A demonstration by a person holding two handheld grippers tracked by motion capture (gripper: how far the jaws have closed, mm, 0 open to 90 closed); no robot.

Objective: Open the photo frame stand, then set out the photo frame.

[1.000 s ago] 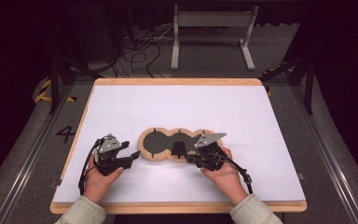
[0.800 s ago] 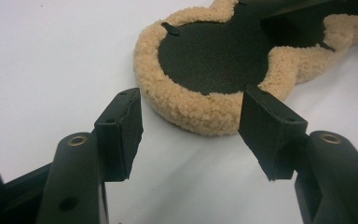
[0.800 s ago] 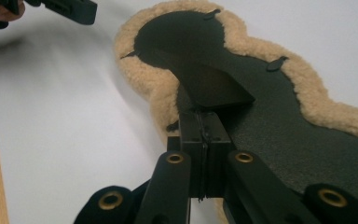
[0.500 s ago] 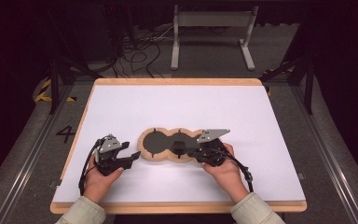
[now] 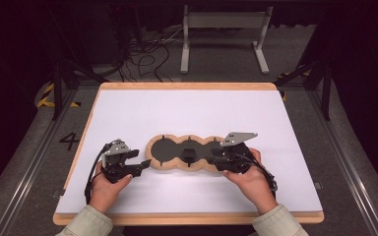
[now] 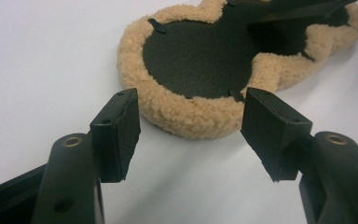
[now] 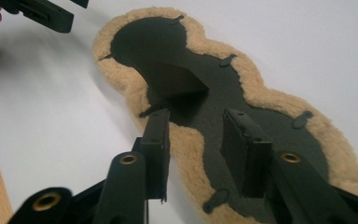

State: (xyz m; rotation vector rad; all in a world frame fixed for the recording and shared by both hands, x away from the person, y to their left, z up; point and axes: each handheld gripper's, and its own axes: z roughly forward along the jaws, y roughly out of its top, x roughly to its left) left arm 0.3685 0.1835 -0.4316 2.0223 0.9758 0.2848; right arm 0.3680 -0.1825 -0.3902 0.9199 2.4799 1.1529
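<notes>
While flat, fleece pad (image 5: 177, 152) long axis runs left-right | left gripper (image 5: 140, 164) jaws apart | right gripper (image 5: 211, 156) jaws just opening, nothing clamped

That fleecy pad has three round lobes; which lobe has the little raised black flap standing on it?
The middle lobe of the fleece-edged pad: a small black flap stands up on it, while the lobes either side lie flat.

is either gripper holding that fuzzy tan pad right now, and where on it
Nothing is held. The left gripper stands open just short of the pad's end; the right gripper, jaws just opening, hangs over its other end.
</notes>
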